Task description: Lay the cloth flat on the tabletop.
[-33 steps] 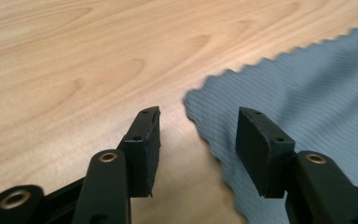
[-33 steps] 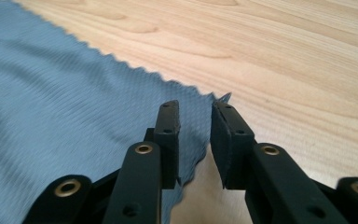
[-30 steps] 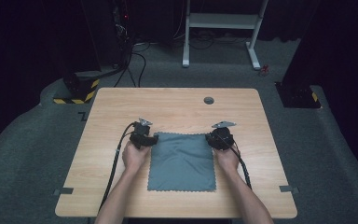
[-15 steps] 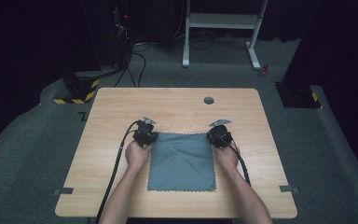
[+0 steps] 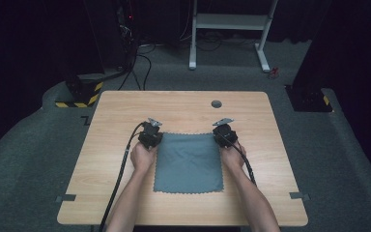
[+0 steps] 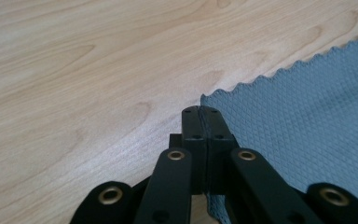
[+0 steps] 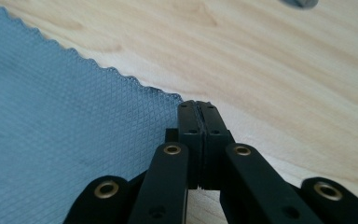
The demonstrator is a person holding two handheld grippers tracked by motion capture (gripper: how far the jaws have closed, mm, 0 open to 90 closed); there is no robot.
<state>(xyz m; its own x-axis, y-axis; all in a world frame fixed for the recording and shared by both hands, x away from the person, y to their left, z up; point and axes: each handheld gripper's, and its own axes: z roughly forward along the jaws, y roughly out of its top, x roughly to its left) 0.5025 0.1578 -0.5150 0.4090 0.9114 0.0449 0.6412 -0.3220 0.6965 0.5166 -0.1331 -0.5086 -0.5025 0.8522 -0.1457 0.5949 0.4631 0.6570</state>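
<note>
A grey-blue cloth [image 5: 188,162] with a zigzag edge lies flat in the middle of the wooden table [image 5: 125,111]. My left gripper [image 5: 150,136] sits at the cloth's far left corner, and its jaws are pressed together right on that corner [image 6: 209,100]. At the far right corner is my right gripper [image 5: 224,133], its jaws likewise shut on the tip of the cloth [image 7: 175,97]. The woven cloth [image 6: 307,107] spreads to the right of the left gripper [image 6: 200,112] and to the left of the right gripper [image 7: 198,106]. A hand holds each gripper.
A round grey grommet [image 5: 216,104] is set in the table near its far edge. Bare wood surrounds the cloth on all sides. Beyond the table stand a white frame [image 5: 232,21] and a black-and-yellow striped base [image 5: 79,94] on grey carpet.
Both grippers have crept a little toward the far edge, the left one also slightly inward. The cloth's far edge has shifted slightly with them.
</note>
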